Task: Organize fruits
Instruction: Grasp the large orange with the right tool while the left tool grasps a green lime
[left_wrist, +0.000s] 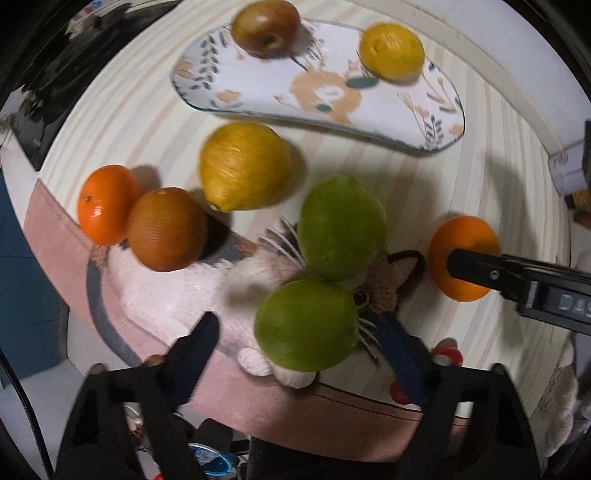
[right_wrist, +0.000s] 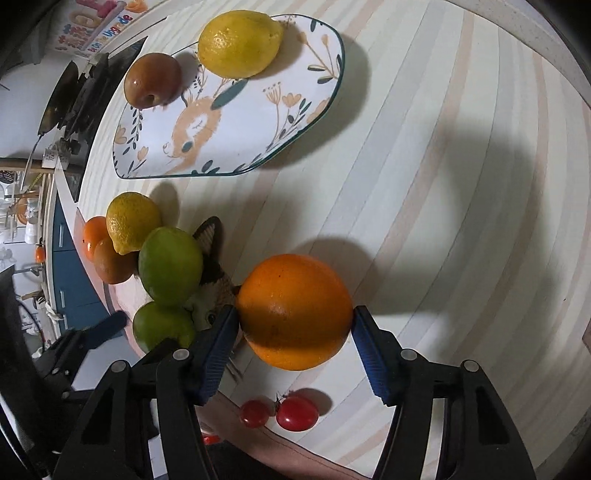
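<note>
Right gripper (right_wrist: 293, 325): pinching 1 orange (right_wrist: 294, 311) between both pads. Left gripper (left_wrist: 297, 341): spread around 1 green fruit (left_wrist: 307, 325). Floral plate (right_wrist: 236, 140): 1 lemon (right_wrist: 240, 43), 1 apple (right_wrist: 152, 80).

The striped table (right_wrist: 461, 184) lies bare toward its far right edge, giving open passage beside the floral plate (right_wrist: 258, 140). The plate's middle is free between the apple (right_wrist: 152, 80) and lemon (right_wrist: 240, 43). Two cherry tomatoes (right_wrist: 280, 412) crowd the near edge.
</note>
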